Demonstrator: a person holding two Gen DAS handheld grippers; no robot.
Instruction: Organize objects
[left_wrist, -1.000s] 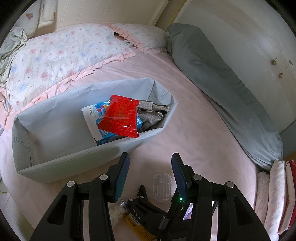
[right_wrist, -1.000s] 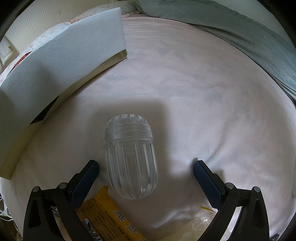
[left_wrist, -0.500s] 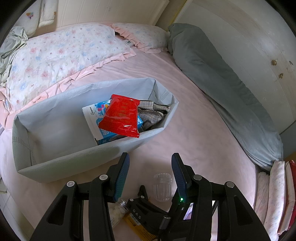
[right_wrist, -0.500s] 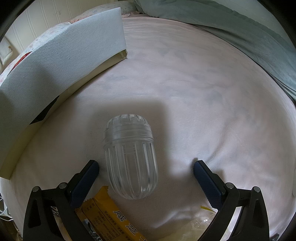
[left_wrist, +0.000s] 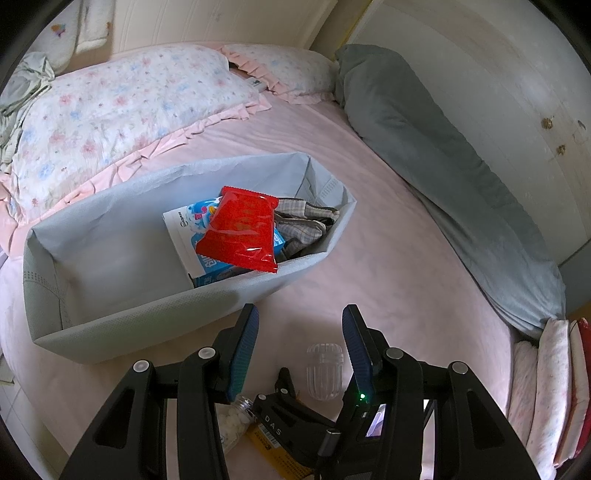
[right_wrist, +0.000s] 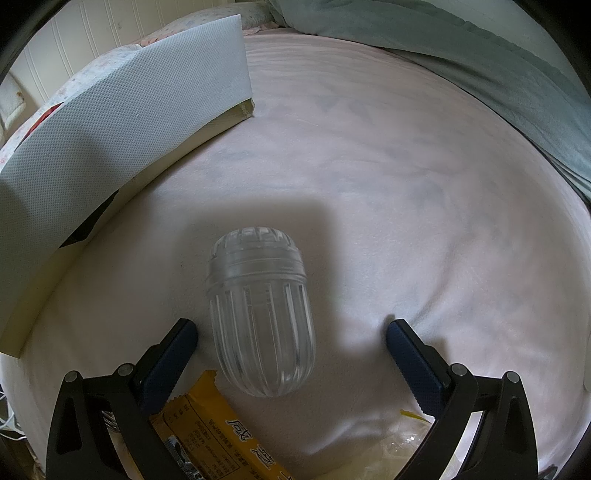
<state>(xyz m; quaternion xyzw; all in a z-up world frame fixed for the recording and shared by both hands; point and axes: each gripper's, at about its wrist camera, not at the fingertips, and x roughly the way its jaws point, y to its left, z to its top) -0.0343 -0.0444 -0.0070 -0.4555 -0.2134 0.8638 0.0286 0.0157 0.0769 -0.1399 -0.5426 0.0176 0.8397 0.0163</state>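
Looking down along your right gripper (right_wrist: 291, 332), you have the clear ribbed capsule (right_wrist: 262, 317) lying on its side on the pink bed sheet (right_wrist: 406, 177), and its long axis runs almost straight away from you, domed cap end far, rounded body end near. That is the relation your next move turns on: the fingers stand wide apart on either side of that axis, so a squeeze would come across the capsule's narrow width, which looks like the right way to take it.

Your spread is not centred, though. The left finger sits just beside the capsule's flank, while the right one is well apart from it, both tips resting on or just above the sheet. Nothing is gripped yet. A small shift toward your right would, I judge, keep the capsule from rolling as you close.

The yellow snack packet (right_wrist: 207, 421) lies just under the near end of the capsule, beside your left finger; mind you don't catch it.

Your left gripper (left_wrist: 299, 350) hangs above with its fingers apart and empty, farther from the capsule. The grey fabric bin (left_wrist: 110, 321), already holding a red packet (left_wrist: 240, 236), lies beyond, toward the pillow end of the bed.
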